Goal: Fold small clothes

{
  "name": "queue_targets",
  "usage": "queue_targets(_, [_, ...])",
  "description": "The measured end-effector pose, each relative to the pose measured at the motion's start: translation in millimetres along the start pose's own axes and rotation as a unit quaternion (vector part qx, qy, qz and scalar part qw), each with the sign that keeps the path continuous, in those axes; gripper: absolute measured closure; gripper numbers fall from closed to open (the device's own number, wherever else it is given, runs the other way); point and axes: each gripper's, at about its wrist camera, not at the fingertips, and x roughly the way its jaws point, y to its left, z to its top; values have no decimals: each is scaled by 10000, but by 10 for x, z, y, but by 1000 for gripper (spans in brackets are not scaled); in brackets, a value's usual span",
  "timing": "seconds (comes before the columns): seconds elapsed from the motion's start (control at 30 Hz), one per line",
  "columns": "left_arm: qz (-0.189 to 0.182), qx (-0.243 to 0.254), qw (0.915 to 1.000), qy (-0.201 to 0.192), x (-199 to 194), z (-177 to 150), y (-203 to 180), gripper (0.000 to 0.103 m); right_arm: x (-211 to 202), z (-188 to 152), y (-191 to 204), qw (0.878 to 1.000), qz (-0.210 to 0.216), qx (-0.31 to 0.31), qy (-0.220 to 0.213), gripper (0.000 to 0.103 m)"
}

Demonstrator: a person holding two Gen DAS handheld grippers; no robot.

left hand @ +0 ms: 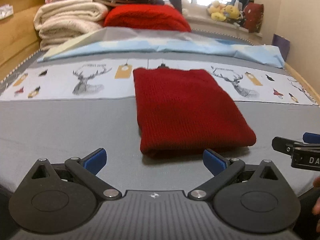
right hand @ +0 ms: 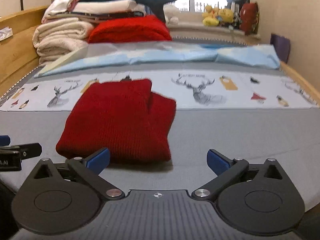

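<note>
Blue-padded left gripper (left hand: 155, 161) stands spread wide, nothing between its pads, just short of the near edge of the folded red knit sweater (left hand: 184, 108). Right gripper (right hand: 158, 161) equally spread and empty (its left pad overlaps the sweater's near edge in its own view; contact cannot be told). Sweater lies flat on the grey bedsheet (left hand: 60, 124), far end over the deer-print band (left hand: 84, 82). Beyond: light blue cloth (left hand: 180, 48), a second red knit (left hand: 148, 18), stacked cream blankets (left hand: 66, 22), plush toys (left hand: 224, 12) on the sill.
</note>
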Motion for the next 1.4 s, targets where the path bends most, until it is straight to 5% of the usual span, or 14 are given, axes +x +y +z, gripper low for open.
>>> queue_targets(1.4, [-147, -137, 9997, -108, 128, -6, -10, 0, 199, 84, 386, 9995, 64, -312, -20, 1])
